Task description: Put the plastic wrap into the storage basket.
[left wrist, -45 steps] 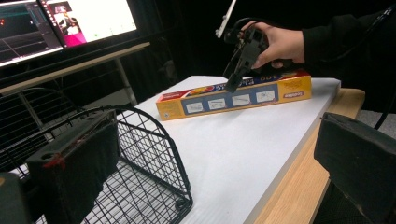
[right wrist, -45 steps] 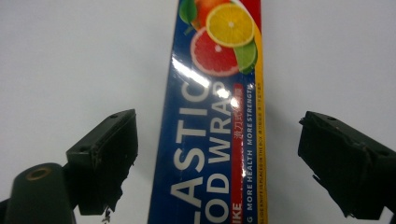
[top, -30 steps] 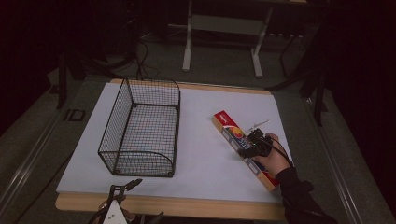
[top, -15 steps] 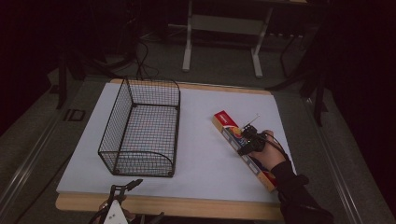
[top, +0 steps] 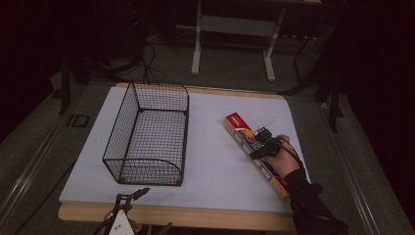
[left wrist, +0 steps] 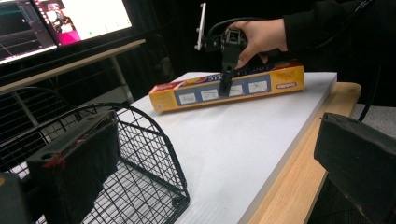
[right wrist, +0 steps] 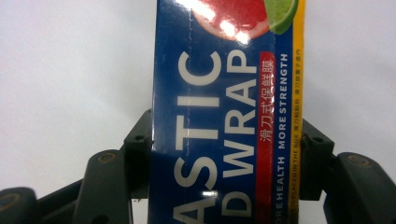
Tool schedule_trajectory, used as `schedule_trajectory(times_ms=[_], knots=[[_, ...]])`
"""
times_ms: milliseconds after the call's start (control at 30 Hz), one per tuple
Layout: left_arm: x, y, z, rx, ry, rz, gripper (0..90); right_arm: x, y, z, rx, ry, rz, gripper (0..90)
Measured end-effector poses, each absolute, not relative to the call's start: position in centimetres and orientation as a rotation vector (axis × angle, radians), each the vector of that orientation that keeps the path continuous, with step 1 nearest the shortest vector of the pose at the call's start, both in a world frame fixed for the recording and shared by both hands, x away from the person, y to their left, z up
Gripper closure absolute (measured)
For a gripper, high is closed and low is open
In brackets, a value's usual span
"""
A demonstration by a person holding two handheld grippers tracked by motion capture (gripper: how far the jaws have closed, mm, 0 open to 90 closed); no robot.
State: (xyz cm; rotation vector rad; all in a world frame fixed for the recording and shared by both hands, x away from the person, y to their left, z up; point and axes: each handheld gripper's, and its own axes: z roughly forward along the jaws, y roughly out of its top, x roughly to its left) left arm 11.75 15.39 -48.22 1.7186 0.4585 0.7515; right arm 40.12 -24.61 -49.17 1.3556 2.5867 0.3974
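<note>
my right gripper (top: 261,142) straddled the plastic wrap box (top: 254,152), jaws pressed against both long sides. the box lay flat by the table's (top: 215,171) right edge, angled toward the near right corner. my left gripper (top: 128,200) hung wide apart at the near edge, just beside the wire basket (top: 147,134).

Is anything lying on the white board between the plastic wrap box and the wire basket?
Nothing visible. The plastic wrap box sits in the right hand-held gripper, its jaws on the box's two long sides. Bare white board separates it from the wire basket, whose top is open.
</note>
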Motion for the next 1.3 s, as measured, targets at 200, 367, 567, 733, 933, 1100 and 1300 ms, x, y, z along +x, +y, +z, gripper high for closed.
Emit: schedule_trajectory(times_ms=[200, 367, 567, 733, 933, 1100, 1300], knots=[[11.8, 15.3, -48.2, 1.725, 0.458, 0.751, 1.0, 40.0, -24.6, -47.7, 1.352, 2.565, 0.43, 39.6], [11.8, 15.4, -48.2, 1.722, 0.463, 0.75, 1.0, 40.1, -24.2, -46.4, 1.355, 2.557, 0.458, 39.6], [11.8, 15.4, -48.2, 1.722, 0.464, 0.749, 1.0, 39.9, -23.5, -44.7, 1.329, 2.528, 0.496, 39.6], [11.8, 15.4, -48.2, 1.719, 0.469, 0.74, 1.0, 39.8, -22.8, -43.5, 1.331, 2.504, 0.519, 39.5], [11.8, 15.4, -48.2, 1.719, 0.469, 0.742, 1.0, 39.8, -21.6, -42.0, 1.321, 2.473, 0.532, 39.5], [11.8, 15.4, -48.2, 1.718, 0.469, 0.74, 1.0, 39.6, -20.3, -40.4, 1.287, 2.427, 0.594, 39.5], [11.9, 15.3, -48.2, 1.719, 0.466, 0.739, 1.0, 39.3, -17.8, -38.9, 1.26, 2.399, 0.707, 39.5]])
